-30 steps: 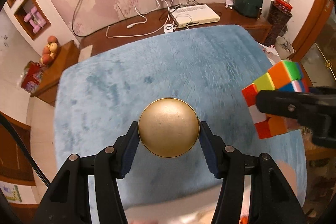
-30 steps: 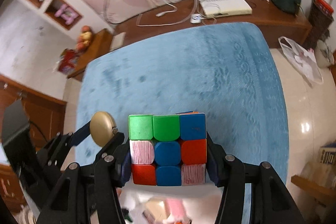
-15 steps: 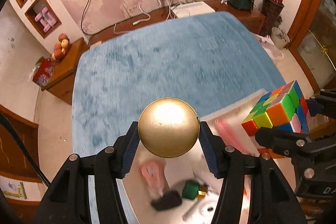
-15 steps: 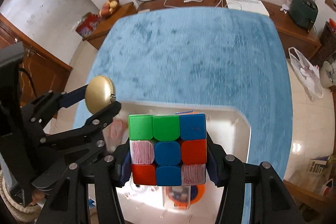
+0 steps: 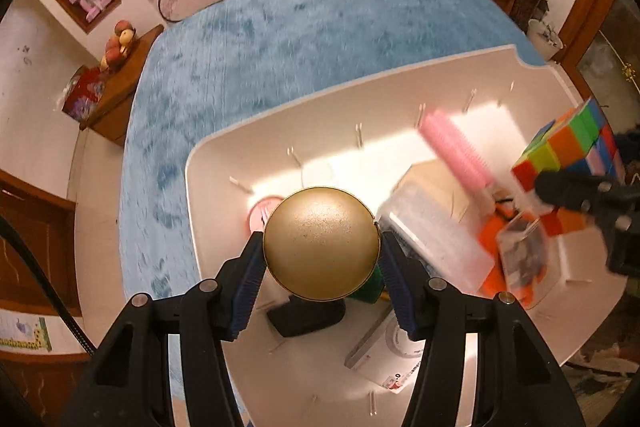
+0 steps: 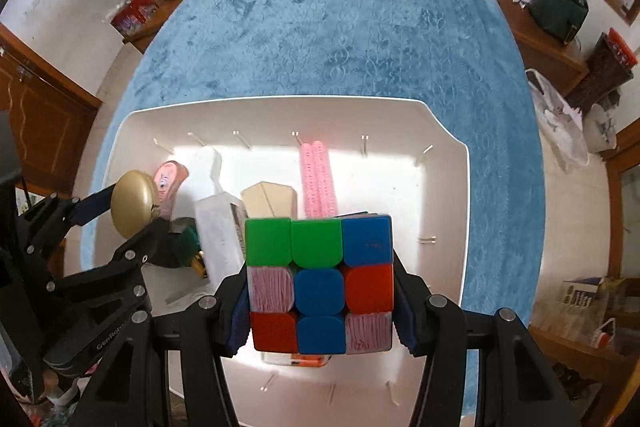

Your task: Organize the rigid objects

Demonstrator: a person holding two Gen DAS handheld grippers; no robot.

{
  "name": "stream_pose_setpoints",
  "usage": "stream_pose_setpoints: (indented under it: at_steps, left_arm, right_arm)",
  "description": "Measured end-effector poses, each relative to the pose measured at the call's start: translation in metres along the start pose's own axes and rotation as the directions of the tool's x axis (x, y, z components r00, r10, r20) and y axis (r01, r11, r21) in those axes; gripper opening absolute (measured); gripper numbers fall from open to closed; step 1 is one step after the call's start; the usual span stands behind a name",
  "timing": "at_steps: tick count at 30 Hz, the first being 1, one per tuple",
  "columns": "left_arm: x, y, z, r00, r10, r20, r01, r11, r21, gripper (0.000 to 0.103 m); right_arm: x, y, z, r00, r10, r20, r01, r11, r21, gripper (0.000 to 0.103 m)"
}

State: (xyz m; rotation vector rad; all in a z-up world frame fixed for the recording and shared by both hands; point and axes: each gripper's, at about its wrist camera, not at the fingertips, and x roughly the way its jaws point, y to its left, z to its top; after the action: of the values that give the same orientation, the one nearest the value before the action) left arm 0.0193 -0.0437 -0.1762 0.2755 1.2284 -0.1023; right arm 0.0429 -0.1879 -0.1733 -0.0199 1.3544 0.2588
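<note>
Left tongs (image 5: 320,255) clamp a gold disc (image 5: 321,243), right tongs (image 6: 320,301) a puzzle cube (image 6: 319,285); both hang above the part-filled white bin (image 6: 448,195), neither item deposited yet.

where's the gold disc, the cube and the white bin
gold disc (image 5: 321,243), left wrist view, centre of its face
cube (image 6: 319,285), right wrist view, blue centre tile
white bin (image 6: 446,211), right wrist view, bare right floor

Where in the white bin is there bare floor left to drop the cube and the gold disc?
White bin: bare floor lies right of the pink roller, toward the right wall. Left of the roller it is crowded: white bottle, beige box, pink item.
</note>
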Motion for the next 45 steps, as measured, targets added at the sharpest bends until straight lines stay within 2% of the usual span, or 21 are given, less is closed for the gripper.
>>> stream_pose_setpoints:
  at_steps: [4, 14, 16, 18, 19, 28, 34, 41, 45]
  left_arm:
    - [0.007, -0.001, -0.008, 1.0, 0.008, -0.01, -0.008, 1.0, -0.006, 0.06]
    - [0.027, 0.008, -0.016, 0.999, 0.012, -0.05, -0.014, 0.999, -0.047, 0.061]
    - [0.028, 0.01, -0.017, 0.998, 0.002, -0.055, -0.005, 0.998, -0.058, 0.065]
    - [0.026, 0.012, -0.017, 0.999, 0.0, -0.051, -0.004, 0.998, -0.066, 0.081]
    - [0.025, 0.012, -0.018, 0.999, -0.003, -0.046, 0.0, 0.998, -0.067, 0.082]
    - [0.006, 0.021, -0.021, 1.0, -0.023, -0.017, 0.02, 0.992, -0.123, 0.083]
    - [-0.022, 0.026, -0.02, 0.999, -0.017, 0.035, 0.022, 0.99, -0.139, 0.083]
    - [-0.055, 0.034, -0.008, 0.996, 0.018, 0.085, -0.006, 0.991, -0.135, 0.083]
    - [-0.079, 0.041, -0.001, 0.991, 0.007, 0.137, 0.011, 0.99, -0.137, 0.083]
  right_arm:
    - [0.006, 0.002, 0.004, 0.999, -0.037, 0.013, 0.037, 0.999, -0.021, 0.056]
    - [0.027, 0.018, 0.02, 0.998, -0.059, 0.001, 0.059, 0.996, -0.07, 0.056]
    - [0.024, 0.023, 0.02, 0.997, -0.07, 0.019, 0.071, 0.993, -0.091, 0.058]
    - [0.019, 0.029, 0.018, 0.996, -0.073, 0.045, 0.078, 0.99, -0.119, 0.067]
    - [0.015, 0.031, 0.016, 0.995, -0.074, 0.059, 0.081, 0.988, -0.131, 0.071]
    - [-0.004, 0.036, 0.006, 0.995, -0.036, 0.094, 0.048, 0.99, -0.135, 0.071]
    - [-0.015, 0.036, -0.001, 0.994, -0.019, 0.109, 0.032, 0.992, -0.119, 0.071]
    - [-0.046, 0.042, 0.0, 0.987, 0.006, 0.162, 0.008, 0.996, -0.089, 0.071]
    - [-0.072, 0.049, 0.001, 0.978, 0.004, 0.209, 0.011, 0.998, -0.07, 0.071]
